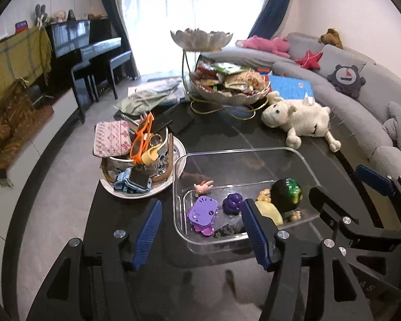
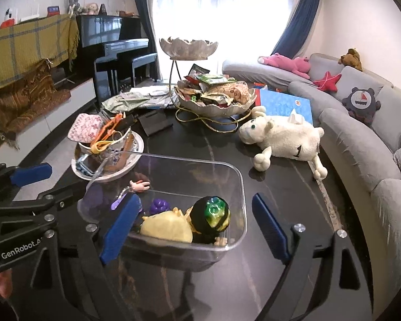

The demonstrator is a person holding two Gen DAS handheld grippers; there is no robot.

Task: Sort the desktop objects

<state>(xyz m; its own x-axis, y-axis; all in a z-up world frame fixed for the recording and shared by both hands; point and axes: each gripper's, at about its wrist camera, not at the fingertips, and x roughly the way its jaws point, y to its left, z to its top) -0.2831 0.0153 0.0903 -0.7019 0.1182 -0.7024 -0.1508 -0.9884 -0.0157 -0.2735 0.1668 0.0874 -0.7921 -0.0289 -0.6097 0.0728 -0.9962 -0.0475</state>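
Your left hand-held gripper and right hand-held gripper both stand open, holding nothing, beside the clear bin of small toys on the dark tabletop.

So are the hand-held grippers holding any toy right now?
No. The left hand-held gripper and the right hand-held gripper are both open and hold nothing. The toys lie loose in the clear bin.
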